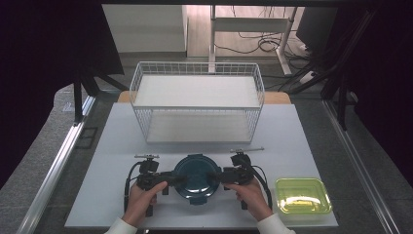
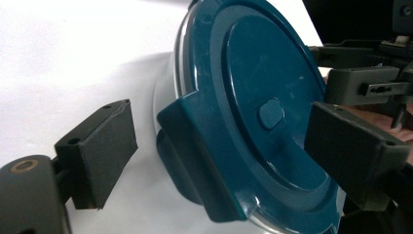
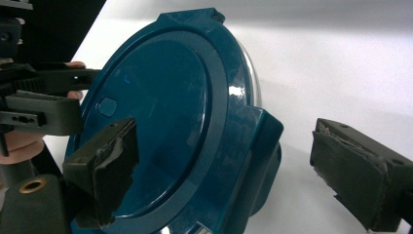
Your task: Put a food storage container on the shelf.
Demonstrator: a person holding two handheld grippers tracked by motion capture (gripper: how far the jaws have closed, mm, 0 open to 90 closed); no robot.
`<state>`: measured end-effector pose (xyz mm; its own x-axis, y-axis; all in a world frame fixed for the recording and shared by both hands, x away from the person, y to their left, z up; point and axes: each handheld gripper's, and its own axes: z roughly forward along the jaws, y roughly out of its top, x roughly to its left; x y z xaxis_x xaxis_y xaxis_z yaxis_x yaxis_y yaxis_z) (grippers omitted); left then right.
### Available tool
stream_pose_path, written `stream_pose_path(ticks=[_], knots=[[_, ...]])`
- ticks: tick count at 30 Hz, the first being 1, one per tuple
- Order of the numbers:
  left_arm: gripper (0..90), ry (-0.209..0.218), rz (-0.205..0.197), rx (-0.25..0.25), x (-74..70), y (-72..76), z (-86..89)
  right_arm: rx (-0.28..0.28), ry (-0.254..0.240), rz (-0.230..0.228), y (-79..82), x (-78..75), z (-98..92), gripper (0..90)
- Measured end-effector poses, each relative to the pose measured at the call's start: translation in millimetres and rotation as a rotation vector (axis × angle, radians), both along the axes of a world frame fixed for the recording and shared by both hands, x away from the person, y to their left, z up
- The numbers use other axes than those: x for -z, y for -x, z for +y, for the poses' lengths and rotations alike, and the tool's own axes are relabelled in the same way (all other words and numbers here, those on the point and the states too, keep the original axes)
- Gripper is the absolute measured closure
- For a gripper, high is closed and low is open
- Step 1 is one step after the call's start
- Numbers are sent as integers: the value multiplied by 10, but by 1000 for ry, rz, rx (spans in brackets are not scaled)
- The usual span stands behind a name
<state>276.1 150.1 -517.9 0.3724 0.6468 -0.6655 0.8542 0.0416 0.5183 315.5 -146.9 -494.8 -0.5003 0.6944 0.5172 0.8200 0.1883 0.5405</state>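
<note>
Two grippers flank one round container with a dark teal lid (image 1: 197, 176) at the near middle of the white table (image 1: 117, 146): the left gripper (image 1: 176, 179) and the right gripper (image 1: 216, 176), each held in one hand. In both gripper views the jaws stand spread wide, one jaw over the lid and one beside a side latch tab (image 2: 195, 146), with nothing clamped. One white wire basket (image 1: 197, 100) stands behind. One yellow-green lidded box (image 1: 302, 195) sits at the right.

Glossy teal plastic lid (image 1: 196, 175)
</note>
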Motion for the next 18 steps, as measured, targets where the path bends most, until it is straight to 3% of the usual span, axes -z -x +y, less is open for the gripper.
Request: stream_pose_path(ticks=[6,8,18], knots=[[160,32,32,26,60,-9,-33,-3,-29,53,1,77,21,103],[165,45,49,25,78,-6,-40,-11,-51,90,13,111,37,102],[217,74,83,7,87,7,-22,-5,-100,138,6,125,39,201]])
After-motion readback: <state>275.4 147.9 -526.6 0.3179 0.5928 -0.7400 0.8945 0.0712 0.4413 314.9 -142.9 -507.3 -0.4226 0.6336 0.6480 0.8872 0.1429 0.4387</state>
